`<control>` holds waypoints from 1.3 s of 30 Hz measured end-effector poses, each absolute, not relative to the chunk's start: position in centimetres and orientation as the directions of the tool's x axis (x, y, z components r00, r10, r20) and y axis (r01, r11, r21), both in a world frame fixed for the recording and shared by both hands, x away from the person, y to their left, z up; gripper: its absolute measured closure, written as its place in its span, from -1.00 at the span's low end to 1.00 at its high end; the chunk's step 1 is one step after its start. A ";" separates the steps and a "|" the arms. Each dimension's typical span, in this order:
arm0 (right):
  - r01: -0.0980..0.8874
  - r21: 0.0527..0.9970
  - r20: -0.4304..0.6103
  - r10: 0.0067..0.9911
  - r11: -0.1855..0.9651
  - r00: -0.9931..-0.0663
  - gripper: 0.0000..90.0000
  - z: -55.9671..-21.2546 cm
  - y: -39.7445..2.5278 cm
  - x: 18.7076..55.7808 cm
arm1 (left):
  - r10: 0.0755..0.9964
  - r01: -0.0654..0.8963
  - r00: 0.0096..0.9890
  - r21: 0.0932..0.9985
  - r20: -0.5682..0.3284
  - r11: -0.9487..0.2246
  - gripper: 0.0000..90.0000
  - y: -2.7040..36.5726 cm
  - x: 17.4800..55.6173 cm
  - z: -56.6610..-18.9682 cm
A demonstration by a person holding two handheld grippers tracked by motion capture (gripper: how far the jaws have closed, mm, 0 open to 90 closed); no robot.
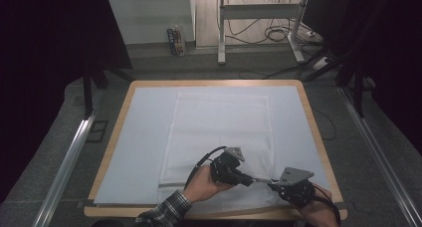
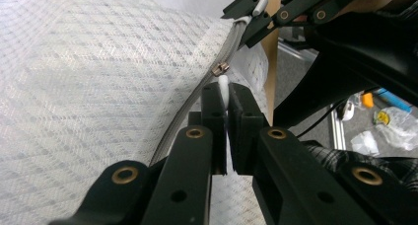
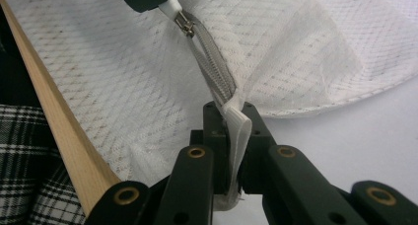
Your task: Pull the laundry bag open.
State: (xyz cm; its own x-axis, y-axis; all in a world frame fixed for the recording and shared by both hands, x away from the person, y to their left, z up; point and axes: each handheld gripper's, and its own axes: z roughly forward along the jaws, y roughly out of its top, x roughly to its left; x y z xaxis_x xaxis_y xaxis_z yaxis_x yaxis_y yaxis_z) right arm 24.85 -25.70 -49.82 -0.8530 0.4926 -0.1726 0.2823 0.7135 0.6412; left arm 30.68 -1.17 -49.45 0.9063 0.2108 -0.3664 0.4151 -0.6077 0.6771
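Mesh bag point(image 1: 219, 132): soft, light, limp. L tongs point(image 2: 224, 94) clamped on zipper pull point(image 2: 223, 82); R tongs point(image 3: 235, 117) pinch end tab point(image 3: 238, 124) just ahead. Grip tabs, not mesh.

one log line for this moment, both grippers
left gripper: shut on zipper pull | right gripper: shut on end tab | mesh bag: flat on table
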 end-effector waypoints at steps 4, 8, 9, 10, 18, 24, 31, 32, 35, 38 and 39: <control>0.288 0.639 -0.169 0.495 0.713 -0.852 0.87 -49.8 -25.8 24.9 | 0.231 0.424 0.903 0.670 -0.361 -0.610 0.94 -0.7 30.7 -49.5; 0.290 0.646 -0.157 0.494 0.706 -0.855 0.87 -49.9 -25.8 24.9 | 0.237 0.438 0.896 0.667 -0.375 -0.602 0.94 0.0 30.6 -49.5; 0.286 0.644 -0.159 0.489 0.710 -0.857 0.87 -49.9 -25.8 24.9 | 0.241 0.437 0.897 0.667 -0.370 -0.604 0.94 0.2 30.5 -49.5; 0.280 0.640 -0.165 0.483 0.716 -0.860 0.87 -49.9 -25.8 24.9 | 0.241 0.435 0.899 0.667 -0.366 -0.605 0.94 0.3 30.5 -49.6; 0.290 0.638 -0.150 0.484 0.714 -0.862 0.87 -50.0 -25.9 25.0 | 0.271 0.467 0.883 0.663 -0.384 -0.585 0.94 2.0 30.3 -49.9; 0.299 0.638 -0.144 0.491 0.710 -0.859 0.86 -50.0 -25.9 25.0 | 0.295 0.489 0.872 0.660 -0.392 -0.569 0.94 3.5 30.1 -50.1; 0.301 0.635 -0.155 0.499 0.712 -0.853 0.86 -49.9 -25.7 25.0 | 0.304 0.501 0.865 0.663 -0.399 -0.557 0.94 4.5 29.9 -50.2; 0.307 0.637 -0.147 0.502 0.707 -0.852 0.86 -49.9 -25.7 25.0 | 0.306 0.501 0.865 0.664 -0.397 -0.555 0.94 4.6 29.8 -50.1; 0.313 0.635 -0.148 0.509 0.706 -0.848 0.87 -50.0 -25.6 24.9 | 0.316 0.505 0.863 0.665 -0.394 -0.551 0.94 5.0 29.7 -50.0; 0.317 0.636 -0.144 0.512 0.704 -0.847 0.87 -50.0 -25.6 24.9 | 0.321 0.509 0.861 0.667 -0.394 -0.545 0.94 5.6 29.6 -49.9; 0.319 0.637 -0.142 0.513 0.702 -0.846 0.87 -50.0 -25.6 24.9 | 0.321 0.508 0.861 0.668 -0.394 -0.544 0.94 5.8 29.6 -49.9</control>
State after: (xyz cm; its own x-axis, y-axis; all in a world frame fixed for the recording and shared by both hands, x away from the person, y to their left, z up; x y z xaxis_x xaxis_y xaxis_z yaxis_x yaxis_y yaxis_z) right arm 24.94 -25.63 -49.99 -0.8465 0.5130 -0.1423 0.3186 0.7022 0.6367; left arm 29.56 5.79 -49.90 0.8611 0.3213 -0.3941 0.5085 -0.5439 0.6675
